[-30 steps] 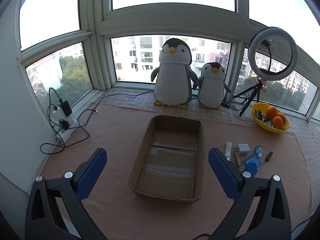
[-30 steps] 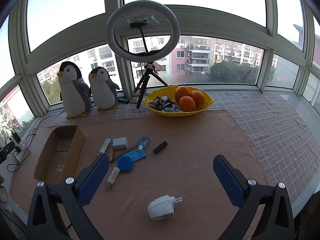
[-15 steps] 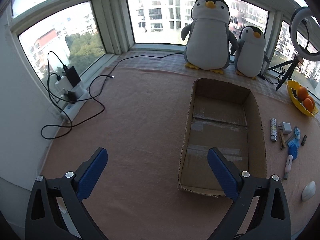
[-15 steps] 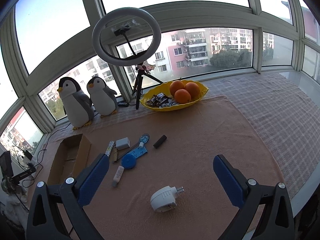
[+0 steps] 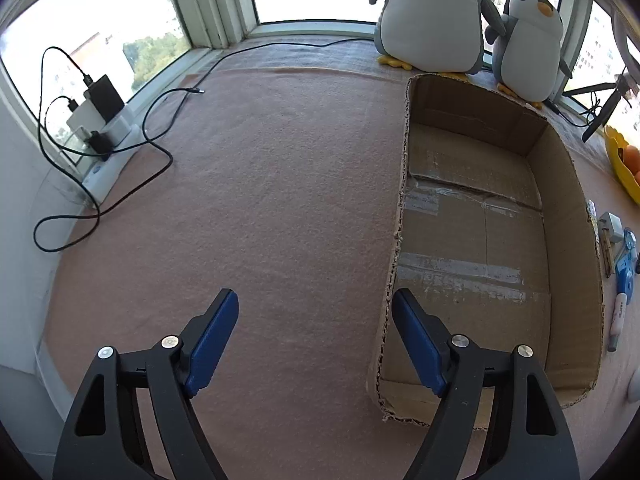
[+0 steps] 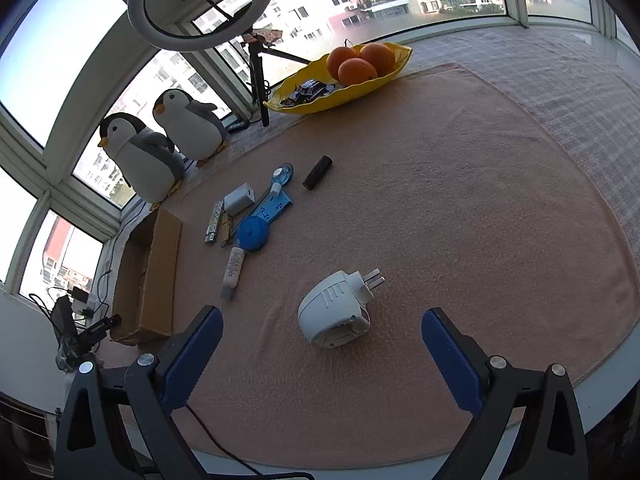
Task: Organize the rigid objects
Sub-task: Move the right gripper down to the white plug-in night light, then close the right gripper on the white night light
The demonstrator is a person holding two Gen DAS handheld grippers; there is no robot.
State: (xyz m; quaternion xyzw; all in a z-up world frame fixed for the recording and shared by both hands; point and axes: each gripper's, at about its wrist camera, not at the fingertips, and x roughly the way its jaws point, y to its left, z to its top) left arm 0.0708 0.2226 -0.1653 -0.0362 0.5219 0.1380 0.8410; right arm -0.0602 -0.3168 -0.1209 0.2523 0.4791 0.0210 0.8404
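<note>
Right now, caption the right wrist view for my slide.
Right tool, closing, still empty, nears a white plug adapter on the pink cloth.

In your left wrist view the big penguin [image 5: 430, 16] loses its head to the top edge, and the yellow bowl [image 5: 622, 164] is cut by the right edge. The wrappers [image 6: 310, 90] in the right view are too small to read.
</note>
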